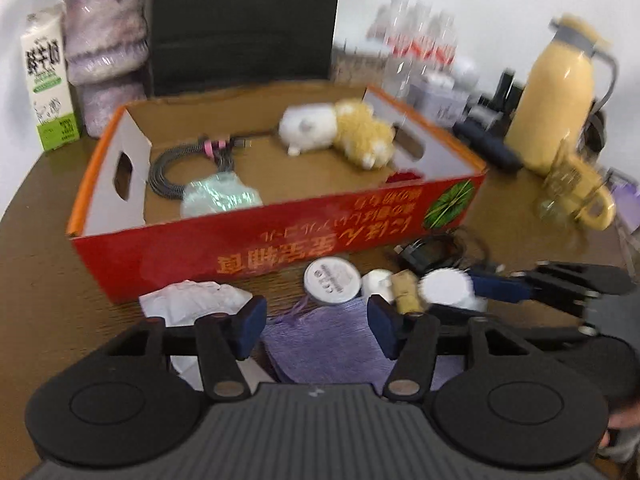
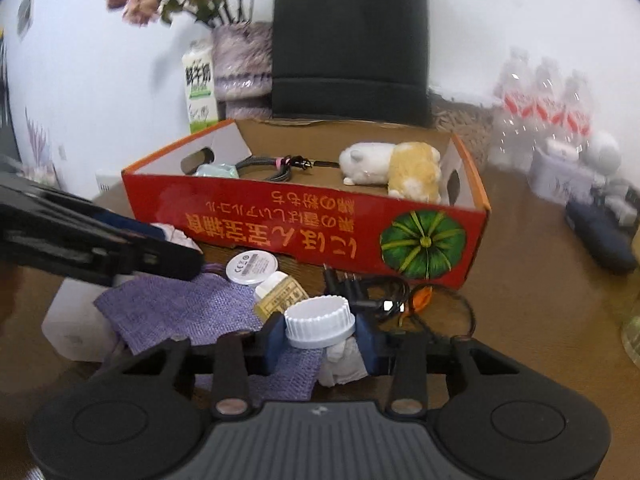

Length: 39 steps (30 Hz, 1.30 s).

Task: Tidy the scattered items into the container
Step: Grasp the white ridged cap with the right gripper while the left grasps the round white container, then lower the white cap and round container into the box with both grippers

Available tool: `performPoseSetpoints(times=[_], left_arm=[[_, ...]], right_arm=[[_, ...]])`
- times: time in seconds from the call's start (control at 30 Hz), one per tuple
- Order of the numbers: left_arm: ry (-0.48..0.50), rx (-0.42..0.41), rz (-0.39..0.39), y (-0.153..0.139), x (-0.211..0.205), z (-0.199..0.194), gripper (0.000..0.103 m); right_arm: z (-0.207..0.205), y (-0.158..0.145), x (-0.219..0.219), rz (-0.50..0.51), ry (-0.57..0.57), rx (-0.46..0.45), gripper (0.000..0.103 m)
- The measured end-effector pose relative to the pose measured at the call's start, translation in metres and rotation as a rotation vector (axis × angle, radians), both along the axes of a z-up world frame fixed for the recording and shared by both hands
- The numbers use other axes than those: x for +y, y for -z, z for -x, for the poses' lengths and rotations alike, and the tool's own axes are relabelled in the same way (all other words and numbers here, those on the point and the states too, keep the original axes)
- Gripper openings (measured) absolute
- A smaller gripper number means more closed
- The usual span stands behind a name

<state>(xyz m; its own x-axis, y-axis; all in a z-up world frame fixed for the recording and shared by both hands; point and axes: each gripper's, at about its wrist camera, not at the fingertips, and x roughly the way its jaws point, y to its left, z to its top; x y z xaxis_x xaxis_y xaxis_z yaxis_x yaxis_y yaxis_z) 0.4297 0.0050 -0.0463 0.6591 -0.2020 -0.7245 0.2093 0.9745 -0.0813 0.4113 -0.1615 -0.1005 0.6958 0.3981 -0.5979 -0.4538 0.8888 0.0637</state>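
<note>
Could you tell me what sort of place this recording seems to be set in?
Probably a home or small office: a brown wooden table against a white wall, with a vase of dried flowers, a milk carton and a yellow thermos jug.

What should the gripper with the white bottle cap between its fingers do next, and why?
Probably squeeze firmly, then lift. The right gripper has its blue pads on both sides of the white ribbed cap, though blur hides whether they press yet. The bottle sits outside the red box, amid the purple cloth and the black cable, so it needs carrying in.
</note>
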Motion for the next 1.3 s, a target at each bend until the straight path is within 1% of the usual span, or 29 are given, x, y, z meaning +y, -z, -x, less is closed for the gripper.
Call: performPoseSetpoints(times=[0.1, 0.2, 0.23, 0.27, 0.3, 0.33, 0.37, 0.47, 0.53, 0.57, 0.7, 0.77, 0.8, 0.93, 1.03, 1.1, 1.17, 1.23, 1.3], left_arm=[[0.018, 0.01, -0.017, 0.005, -0.009, -0.016, 0.058], [0.018, 0.027, -0.023, 0.011, -0.019, -0.031, 0.058], [0.02, 0.036, -0.028, 0.015, -0.023, -0.035, 0.054], [0.02, 0.044, -0.036, 0.019, -0.026, -0.037, 0.047], [0.022, 0.022, -0.062, 0.02, -0.03, -0.035, 0.045], [0.035, 0.014, -0.101, 0.021, -0.036, -0.034, 0.041], [0.049, 0.002, -0.126, 0.021, -0.041, -0.032, 0.041], [0.054, 0.0, -0.147, 0.02, -0.047, -0.029, 0.041], [0.043, -0.009, -0.143, 0.018, -0.046, -0.027, 0.04], [0.036, -0.029, -0.133, 0.015, -0.045, -0.023, 0.04], [0.006, -0.149, -0.129, -0.012, -0.037, 0.008, 0.04], [-0.011, -0.212, -0.101, -0.027, -0.03, 0.032, 0.04], [-0.021, -0.224, -0.08, -0.033, -0.027, 0.045, 0.04], [-0.078, -0.237, 0.004, -0.045, -0.013, 0.09, 0.04], [-0.131, -0.247, 0.036, -0.051, -0.001, 0.124, 0.04], [-0.157, -0.254, 0.031, -0.054, 0.006, 0.146, 0.04], [-0.179, -0.249, 0.032, -0.053, 0.012, 0.167, 0.04], [-0.208, -0.245, 0.039, -0.052, 0.017, 0.185, 0.04], [-0.231, -0.242, 0.038, -0.05, 0.018, 0.202, 0.04]], right_arm=[[0.004, 0.001, -0.009, -0.034, 0.016, -0.007, 0.038], [0.004, 0.003, -0.018, -0.081, 0.038, 0.009, 0.038], [0.005, 0.002, -0.02, -0.085, 0.044, 0.013, 0.038], [0.006, 0.001, -0.02, -0.083, 0.048, 0.009, 0.038], [0.007, 0.0, -0.021, -0.077, 0.051, -0.002, 0.038], [0.008, 0.0, -0.021, -0.07, 0.055, -0.01, 0.038], [0.009, 0.0, -0.021, -0.066, 0.061, -0.014, 0.038], [0.01, 0.001, -0.02, -0.052, 0.062, -0.022, 0.038], [0.011, -0.001, -0.021, -0.051, 0.064, -0.03, 0.038], [0.011, -0.002, -0.021, -0.056, 0.069, -0.032, 0.038], [0.014, -0.008, -0.026, -0.071, 0.092, -0.062, 0.038], [0.016, -0.01, -0.028, -0.079, 0.099, -0.071, 0.038], [0.017, -0.011, -0.028, -0.08, 0.098, -0.078, 0.038], [0.025, -0.013, -0.022, -0.079, 0.083, -0.104, 0.038], [0.038, -0.018, -0.021, -0.087, 0.096, -0.128, 0.038], [0.059, -0.025, -0.021, -0.098, 0.09, -0.158, 0.038], [0.087, -0.03, -0.023, -0.14, 0.073, -0.171, 0.038], [0.113, -0.031, -0.026, -0.191, 0.069, -0.139, 0.038], [0.135, -0.032, -0.028, -0.204, 0.079, -0.121, 0.038]])
